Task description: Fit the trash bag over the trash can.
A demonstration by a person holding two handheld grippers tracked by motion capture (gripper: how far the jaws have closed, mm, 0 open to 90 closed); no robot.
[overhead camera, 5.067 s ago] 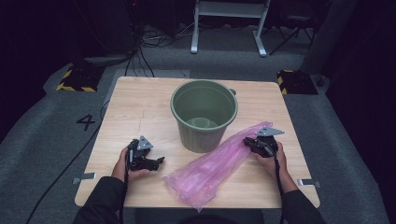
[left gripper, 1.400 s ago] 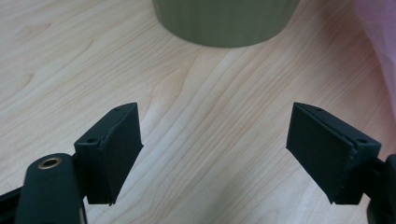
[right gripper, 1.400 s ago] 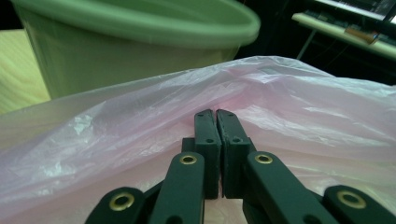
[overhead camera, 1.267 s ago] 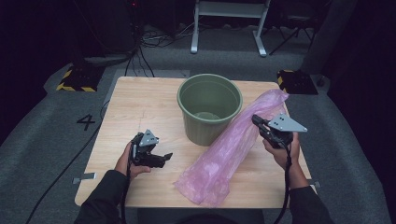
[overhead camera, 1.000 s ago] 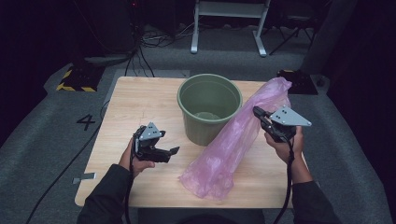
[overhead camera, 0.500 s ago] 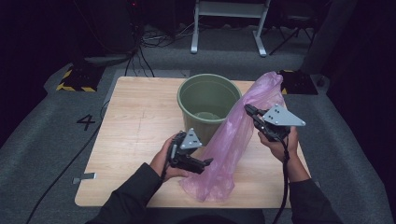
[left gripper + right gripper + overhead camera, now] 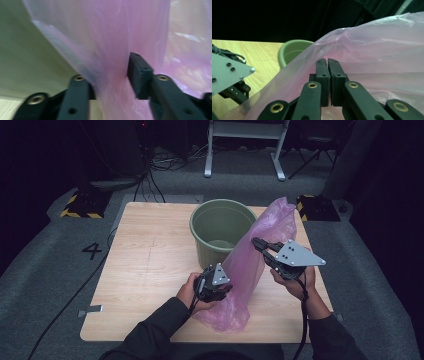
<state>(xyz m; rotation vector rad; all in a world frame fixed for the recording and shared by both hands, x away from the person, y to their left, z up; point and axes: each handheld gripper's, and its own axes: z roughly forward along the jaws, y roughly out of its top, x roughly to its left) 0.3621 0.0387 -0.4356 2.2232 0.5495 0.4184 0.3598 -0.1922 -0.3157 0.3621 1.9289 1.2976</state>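
A green bucket [image 7: 220, 227] stands upright at the middle of the wooden table [image 7: 145, 265]. A pink plastic bag [image 7: 250, 270] hangs slanted beside the bucket's right wall, with its lower end resting on the table. My right gripper [image 7: 256, 242] is shut on the bag's upper part and holds it up; the right gripper view has the two pads [image 7: 322, 72] pressed together on the film [image 7: 374, 62]. My left gripper [image 7: 226, 289] is at the bag's lower part. Its jaws have just been closing, and a gap remains with bunched film [image 7: 112, 50] between them. The right pad [image 7: 138, 72] touches the film.
The bucket wall [image 7: 27, 62] is close on the left in the left gripper view. Bare tabletop lies left of the bucket. On the grey floor are a painted "4" [image 7: 93, 251], two yellow-black blocks [image 7: 79, 206] and a white stand [image 7: 245, 140] behind the table.
My left gripper moved right, from the open tabletop to the bag's lower part, and its jaws narrowed around the film. My right gripper lifted the bag's top higher, toward the bucket.
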